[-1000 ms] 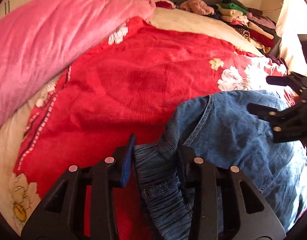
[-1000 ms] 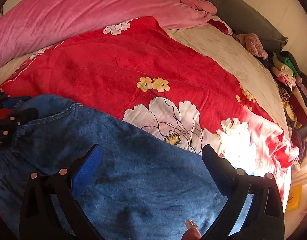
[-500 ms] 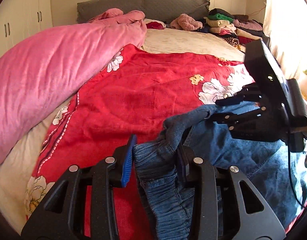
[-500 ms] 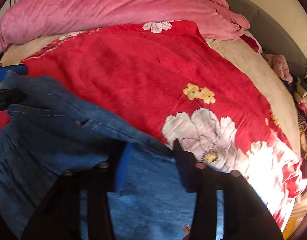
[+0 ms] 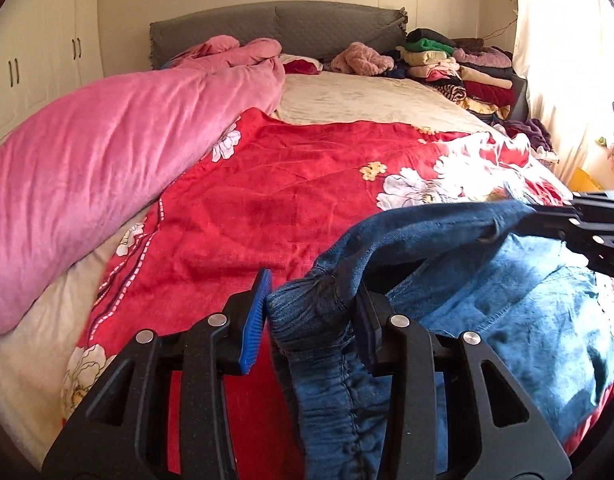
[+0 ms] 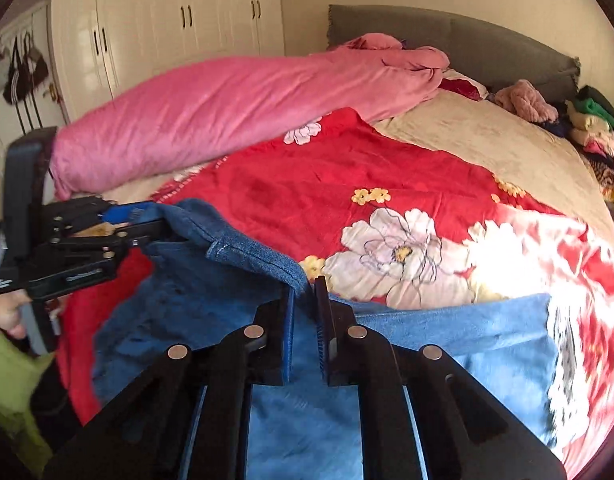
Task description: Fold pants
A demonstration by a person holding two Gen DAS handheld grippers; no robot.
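L wrist view: my left claw is pinching the elastic waistband of the jeans. Denim is bunched between the blue pad and the black finger, so it's clamped on cloth, not fully together. Jeans hang off the claw, lifted at the waist; the rest drapes down to the right over the red blanket. My right claw shows at the right edge, gripping the far end of the same top edge, which runs between the two claws. Pink duvet lies heaped along the left. Beige sheet sits beyond the blanket, w/ a clothes stack near the grey headboard.

R wrist view: my right claw is nearly pressed together, nipping the hemmed denim edge at its tips. Jeans spread below and to the right over the red blanket; image is blurred there. Left claw is at far left, holding the other end of the edge, my hand behind it. Wardrobe stands at the back wall, w/ the pink duvet in front.
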